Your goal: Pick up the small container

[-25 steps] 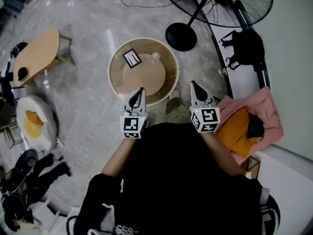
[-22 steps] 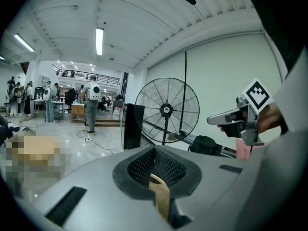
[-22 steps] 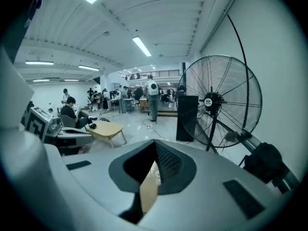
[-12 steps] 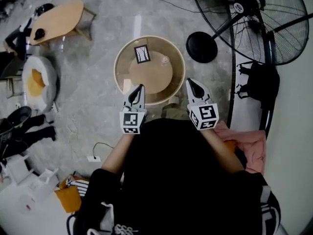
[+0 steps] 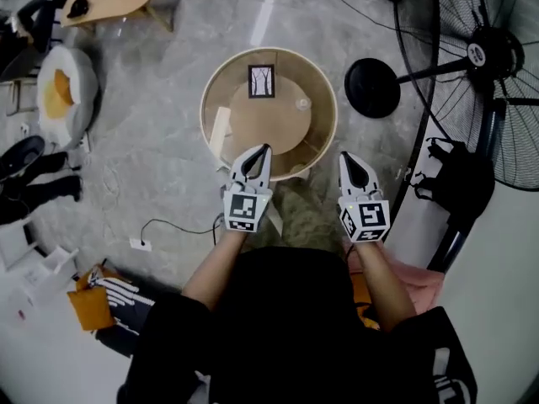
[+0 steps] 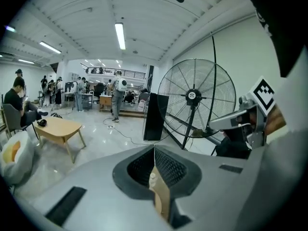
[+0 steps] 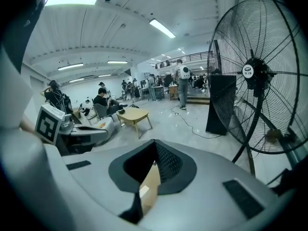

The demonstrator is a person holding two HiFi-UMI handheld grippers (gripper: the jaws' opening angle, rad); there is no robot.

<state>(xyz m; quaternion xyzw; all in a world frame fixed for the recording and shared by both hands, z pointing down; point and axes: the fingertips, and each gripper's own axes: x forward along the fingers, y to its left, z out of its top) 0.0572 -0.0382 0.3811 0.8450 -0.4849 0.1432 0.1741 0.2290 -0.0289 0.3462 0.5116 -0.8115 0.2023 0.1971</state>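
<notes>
The small container (image 5: pixel 302 104), a pale translucent pot, stands on the right side of the upper tier of a round wooden table (image 5: pixel 221 91). My left gripper (image 5: pixel 258 153) is shut and empty, its tip over the table's near rim, below and left of the container. My right gripper (image 5: pixel 349 160) looks shut and empty, over the floor just off the table's near right edge. In the left gripper view the shut left gripper (image 6: pixel 154 148) shows only a sliver of tan table between its jaws. The right gripper view shows the right gripper (image 7: pixel 154 142) the same way.
A framed card (image 5: pixel 262 81) stands at the table's far side. A big floor fan (image 5: pixel 493 57) with a round black base (image 5: pixel 371 88) is at the right, a black bag (image 5: pixel 459 183) below it. A cable and socket strip (image 5: pixel 139 244) lie on the floor at the left.
The view has swung: table and fan slid right and up in the picture. Both grippers have come lower and nearer the table's near rim, still shut.
</notes>
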